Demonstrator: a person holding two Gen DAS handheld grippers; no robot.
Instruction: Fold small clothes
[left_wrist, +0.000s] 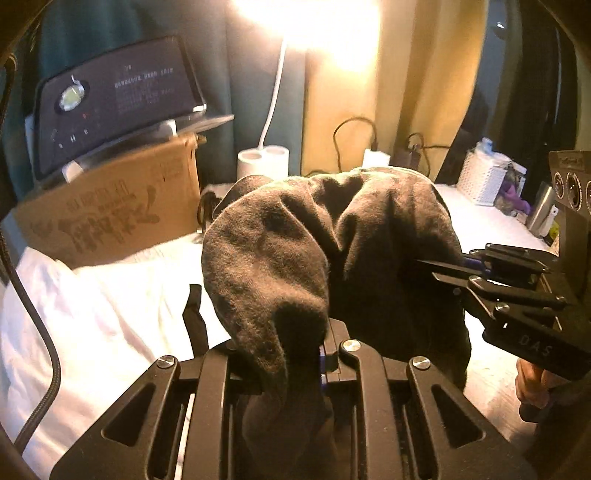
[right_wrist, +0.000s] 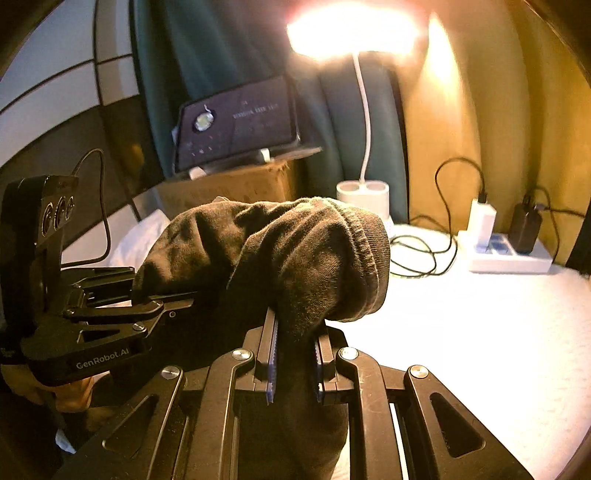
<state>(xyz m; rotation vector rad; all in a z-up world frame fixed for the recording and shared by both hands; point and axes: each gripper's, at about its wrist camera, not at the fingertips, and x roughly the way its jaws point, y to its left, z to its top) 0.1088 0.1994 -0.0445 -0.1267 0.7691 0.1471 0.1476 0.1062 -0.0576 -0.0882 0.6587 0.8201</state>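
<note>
Fingers of both left gripper (left_wrist: 295, 354) and right gripper (right_wrist: 295, 354) clenched on dark sock (left_wrist: 332, 240), held above white bed (right_wrist: 480, 332); mid-fold, next lay it flat.

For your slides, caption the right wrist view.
Both grippers, right and left, hold a dark sock above the white bed.

A dark knitted sock (left_wrist: 332, 258) hangs between both tongs above the white-covered worktop (right_wrist: 461, 332). The left tongs (left_wrist: 295, 354) pinch one end and the right tongs (right_wrist: 295, 354) the other. Behind stands a white desk lamp base (right_wrist: 362, 195); left of it, a black tablet (left_wrist: 110, 99) sits on a brown cardboard box (left_wrist: 110, 210); right of it lies a white power strip (right_wrist: 506, 254).
</note>
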